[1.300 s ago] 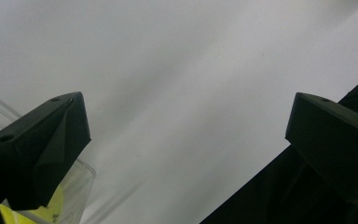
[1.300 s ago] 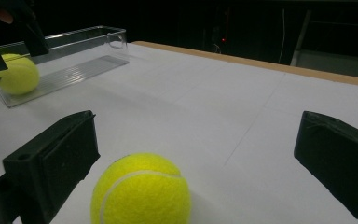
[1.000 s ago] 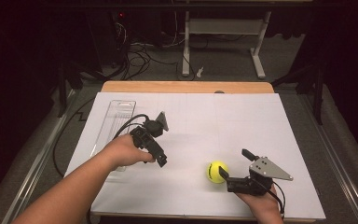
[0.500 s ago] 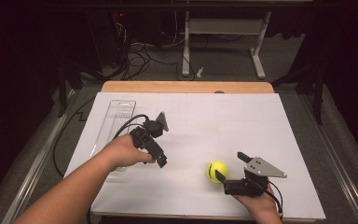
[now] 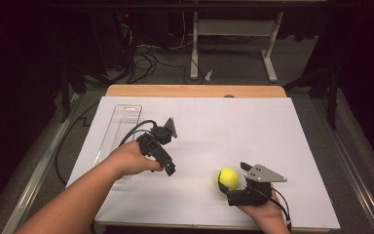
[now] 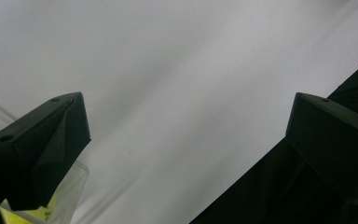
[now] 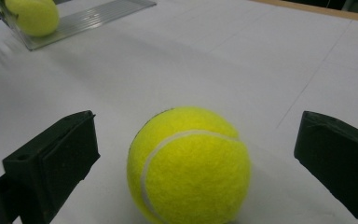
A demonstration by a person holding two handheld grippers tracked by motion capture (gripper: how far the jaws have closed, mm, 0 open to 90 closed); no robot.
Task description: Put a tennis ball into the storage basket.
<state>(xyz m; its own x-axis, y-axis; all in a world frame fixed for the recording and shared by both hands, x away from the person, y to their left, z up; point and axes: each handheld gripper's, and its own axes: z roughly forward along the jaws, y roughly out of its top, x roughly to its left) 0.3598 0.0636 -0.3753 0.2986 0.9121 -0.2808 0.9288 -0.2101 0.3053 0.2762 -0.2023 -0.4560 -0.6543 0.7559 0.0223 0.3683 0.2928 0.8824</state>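
Tennis ball (image 7: 189, 164): sitting on the white sheet (image 5: 253, 126), between the spread jaws of the right gripper (image 5: 230, 184), neither jaw touching it. Right hand (image 5: 265, 214): partly lying under its gripper, cut off below the ball. Left gripper (image 6: 186, 154): jaws standing wide apart over bare sheet, well left of the ball. Clear tube (image 5: 118, 127): lying farther left; second ball (image 7: 32, 16) showing inside.

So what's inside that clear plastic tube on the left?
The clear tube holds one yellow tennis ball at its near end. From above, the person's left hand covers that end, so any more stay hidden.
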